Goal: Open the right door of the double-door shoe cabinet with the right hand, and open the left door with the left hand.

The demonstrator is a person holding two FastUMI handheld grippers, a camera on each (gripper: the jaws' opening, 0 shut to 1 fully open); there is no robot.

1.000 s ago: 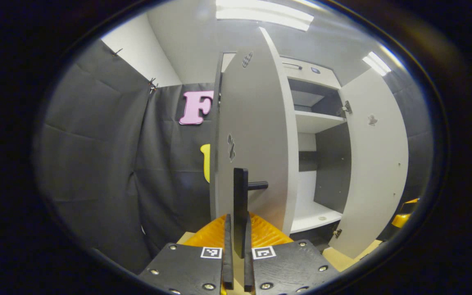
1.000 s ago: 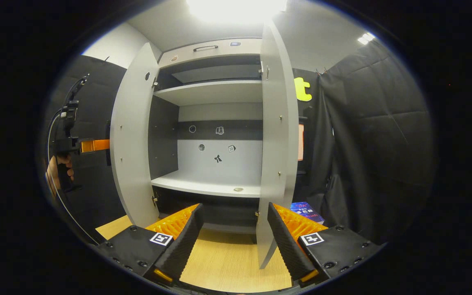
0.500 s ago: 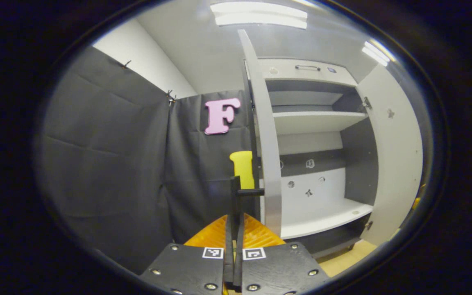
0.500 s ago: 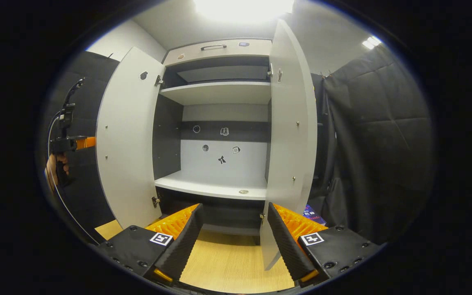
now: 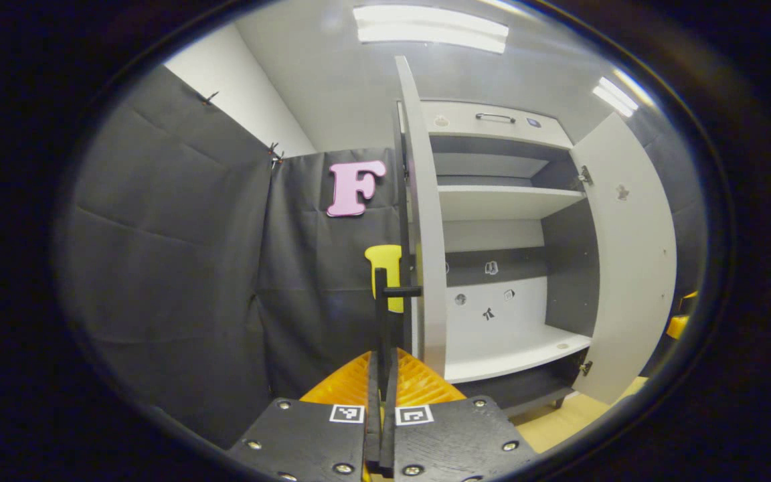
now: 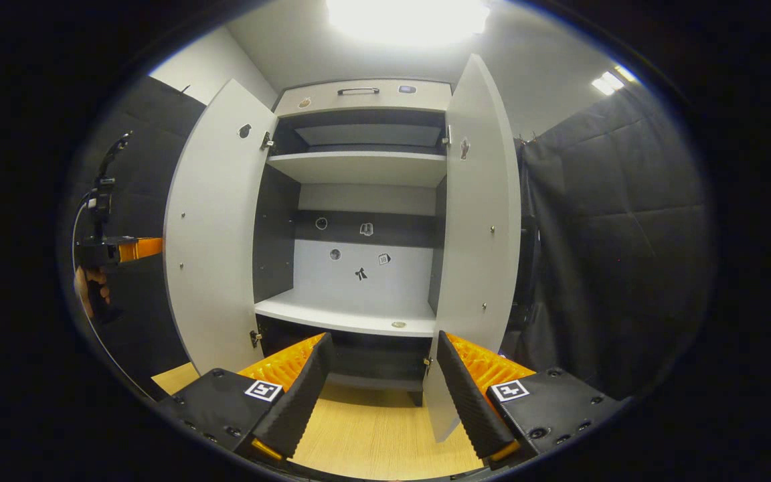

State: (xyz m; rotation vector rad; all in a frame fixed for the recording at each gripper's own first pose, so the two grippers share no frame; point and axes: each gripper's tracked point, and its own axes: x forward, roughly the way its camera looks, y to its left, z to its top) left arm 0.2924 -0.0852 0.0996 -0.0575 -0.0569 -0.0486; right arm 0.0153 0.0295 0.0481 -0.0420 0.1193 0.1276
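Note:
The pale grey shoe cabinet (image 6: 359, 167) stands with both doors swung out and its shelves showing. In the left gripper view the left door (image 5: 420, 201) is edge-on, and my left gripper (image 5: 382, 365) is shut on its black bar handle (image 5: 381, 308). The right door (image 5: 630, 254) hangs wide at the right. In the right gripper view the left door (image 6: 215, 234) and right door (image 6: 482, 241) flank the inside. My right gripper (image 6: 385, 375) is open low in front of the cabinet, touching nothing. Far left, a hand (image 6: 91, 291) holds the left gripper (image 6: 118, 249) behind the left door.
Black cloth walls close in at the left (image 5: 178, 268) and right (image 6: 613, 234). A light wood floor (image 6: 372, 435) lies before the cabinet. A small round thing (image 6: 397, 325) sits on the lower shelf (image 6: 345, 314), and small stickers (image 6: 361, 273) mark the back panel.
The left door has swung from half open to wide, drawn by my left gripper on its handle. In the right gripper view the right door now shows more of its inner face. My right gripper stays open.

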